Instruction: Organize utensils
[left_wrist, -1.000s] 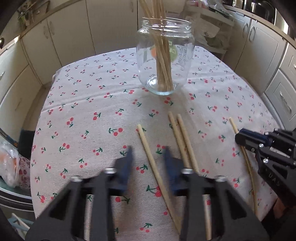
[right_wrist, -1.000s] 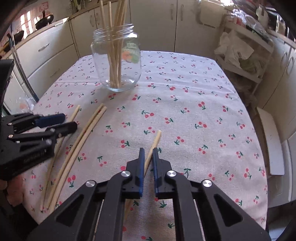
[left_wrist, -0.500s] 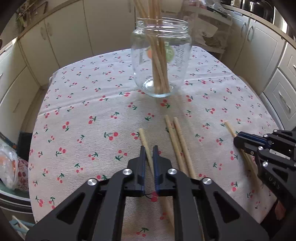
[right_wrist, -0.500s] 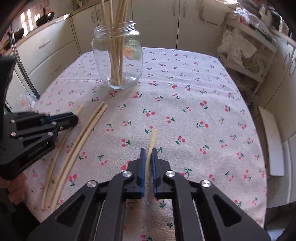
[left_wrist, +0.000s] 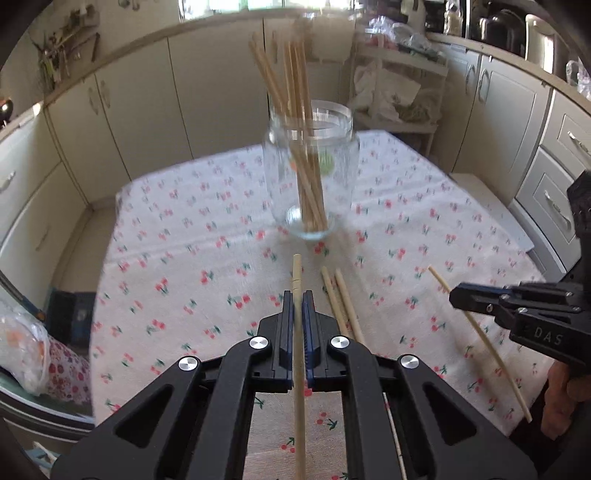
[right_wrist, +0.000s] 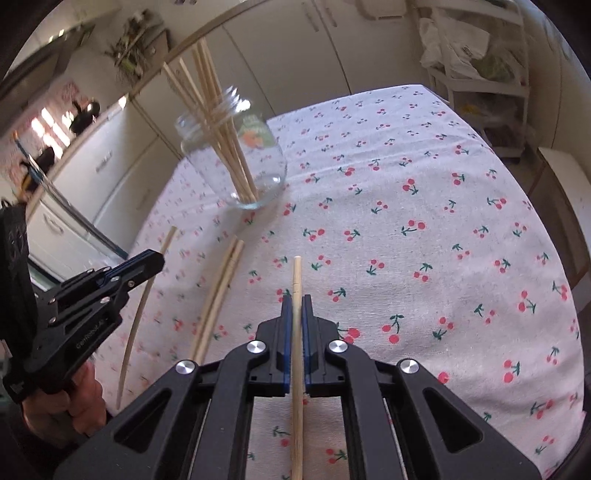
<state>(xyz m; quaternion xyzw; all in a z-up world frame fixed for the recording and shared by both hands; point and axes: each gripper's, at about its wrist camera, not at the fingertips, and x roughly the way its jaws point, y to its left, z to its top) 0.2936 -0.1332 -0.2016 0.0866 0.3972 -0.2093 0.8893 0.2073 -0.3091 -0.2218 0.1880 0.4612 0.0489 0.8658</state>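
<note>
L gripper (left_wrist: 297, 306) was just closed on a chopstick (left_wrist: 296, 280); R gripper (right_wrist: 296, 310) is clamped on another chopstick (right_wrist: 296, 280). Both sticks now raised off tablecloth (left_wrist: 192, 258); glass jar (left_wrist: 312, 177) ahead, pair (left_wrist: 341, 295) left.

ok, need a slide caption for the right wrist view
Right gripper shut on a chopstick, the glass jar of chopsticks ahead on the cherry-print tablecloth.

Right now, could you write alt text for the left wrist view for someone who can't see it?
The left claw is shut on one chopstick, pointing toward a glass jar holding more sticks on a cherry-print tablecloth. A pair of chopsticks lies beside it; the right claw grips another.
</note>
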